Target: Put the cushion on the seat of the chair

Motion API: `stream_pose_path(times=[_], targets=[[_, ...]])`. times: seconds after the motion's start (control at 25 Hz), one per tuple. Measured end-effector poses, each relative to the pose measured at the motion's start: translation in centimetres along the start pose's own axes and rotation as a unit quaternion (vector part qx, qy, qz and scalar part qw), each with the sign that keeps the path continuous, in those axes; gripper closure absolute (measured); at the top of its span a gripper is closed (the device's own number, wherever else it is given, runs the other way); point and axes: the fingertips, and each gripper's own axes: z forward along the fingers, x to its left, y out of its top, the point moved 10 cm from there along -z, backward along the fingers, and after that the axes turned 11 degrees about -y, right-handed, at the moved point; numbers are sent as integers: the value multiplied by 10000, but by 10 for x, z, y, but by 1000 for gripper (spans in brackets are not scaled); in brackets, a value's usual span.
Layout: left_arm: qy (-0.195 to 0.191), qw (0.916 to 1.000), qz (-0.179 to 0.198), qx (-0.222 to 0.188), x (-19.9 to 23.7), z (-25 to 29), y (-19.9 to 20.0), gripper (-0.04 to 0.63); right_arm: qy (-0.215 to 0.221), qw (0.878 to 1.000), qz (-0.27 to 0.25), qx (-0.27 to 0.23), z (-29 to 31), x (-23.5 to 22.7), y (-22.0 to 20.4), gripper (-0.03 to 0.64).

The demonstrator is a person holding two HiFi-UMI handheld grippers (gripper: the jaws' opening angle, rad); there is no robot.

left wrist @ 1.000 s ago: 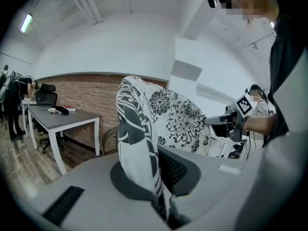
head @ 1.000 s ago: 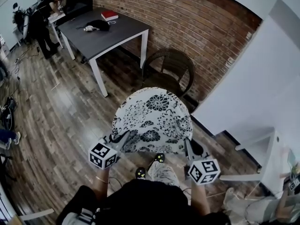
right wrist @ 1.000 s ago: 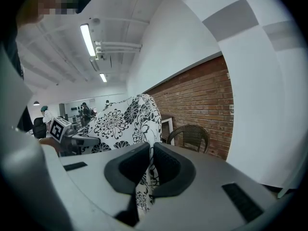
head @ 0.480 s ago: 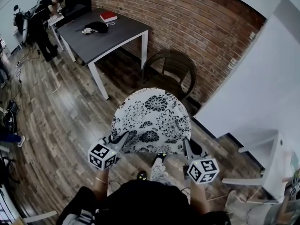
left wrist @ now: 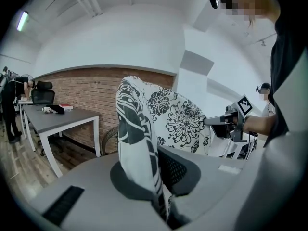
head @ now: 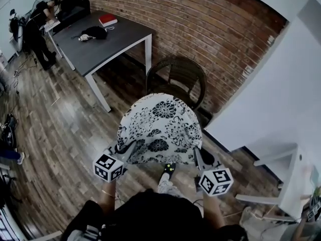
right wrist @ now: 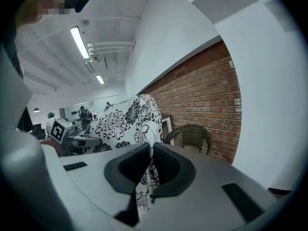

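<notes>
Where your cushion (head: 160,129) is: up in the air, held by its near edge at both ends, black-and-white flower print facing up; it is on the near side of the chair (head: 176,79), not on the seat.
Left gripper (head: 131,145): you have it pinched almost fully closed on the cushion's near left edge, fabric squeezed between the jaws.
Right gripper (head: 196,152): you have it closed on the near right edge, fabric between the jaws.
Chair: dark wicker, against the brick wall (head: 200,24), just past the cushion's far edge.

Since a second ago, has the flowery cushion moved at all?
Yes. The cushion has come nearer the wicker chair, and in the head view it now overlaps more of the chair's seat.
</notes>
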Motion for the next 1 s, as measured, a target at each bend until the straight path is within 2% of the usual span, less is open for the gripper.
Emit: stream_pose_path(times=[0.48, 1.0], targets=[[95, 9997, -44, 229, 40, 70, 32, 584, 130, 9997, 152, 105, 71, -54, 26, 594], [160, 9992, 189, 312, 58, 102, 50, 583, 188, 9995, 244, 36, 105, -79, 34, 595]])
